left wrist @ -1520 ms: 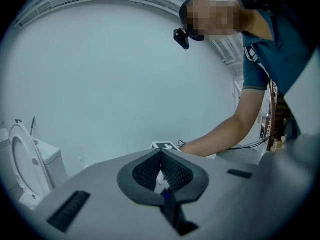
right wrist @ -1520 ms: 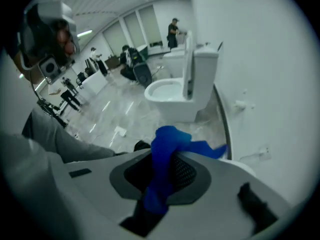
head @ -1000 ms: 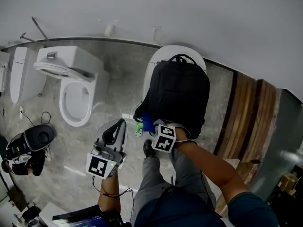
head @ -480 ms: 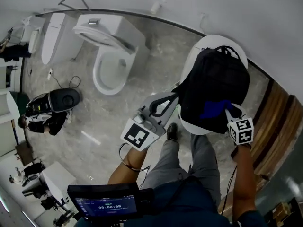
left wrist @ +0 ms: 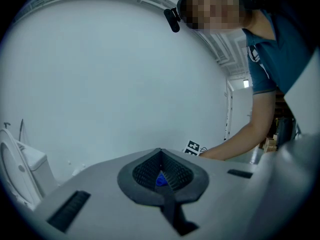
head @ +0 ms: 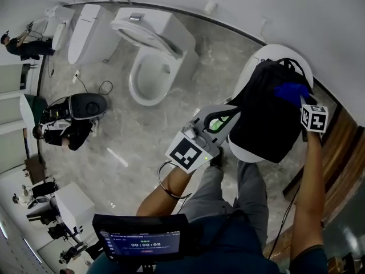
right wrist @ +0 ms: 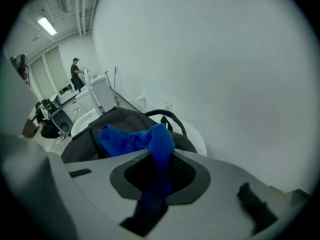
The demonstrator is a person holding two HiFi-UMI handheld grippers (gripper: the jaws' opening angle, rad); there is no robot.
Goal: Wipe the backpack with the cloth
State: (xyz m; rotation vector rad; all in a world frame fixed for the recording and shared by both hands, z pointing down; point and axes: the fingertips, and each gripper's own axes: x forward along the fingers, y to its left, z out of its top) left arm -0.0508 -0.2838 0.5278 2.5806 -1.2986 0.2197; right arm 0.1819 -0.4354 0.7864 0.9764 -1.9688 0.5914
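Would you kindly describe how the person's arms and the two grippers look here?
The left gripper and right gripper are light grey with dark ribbed jaws, each carrying a white cube with black square markers. A black cable loops by the left wrist. The forearms are bare below short teal sleeves.

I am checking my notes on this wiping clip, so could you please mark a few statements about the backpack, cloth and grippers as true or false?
1. The right gripper is shut on the blue cloth. True.
2. The cloth lies at the lower end of the backpack, by the person's legs. False: it is at the upper end, near the carry handle.
3. The backpack lies on the floor. False: it rests on a white rounded fixture.
4. The left gripper is shut with no cloth in it. True.
5. An open toilet stands left of the backpack in the head view. True.
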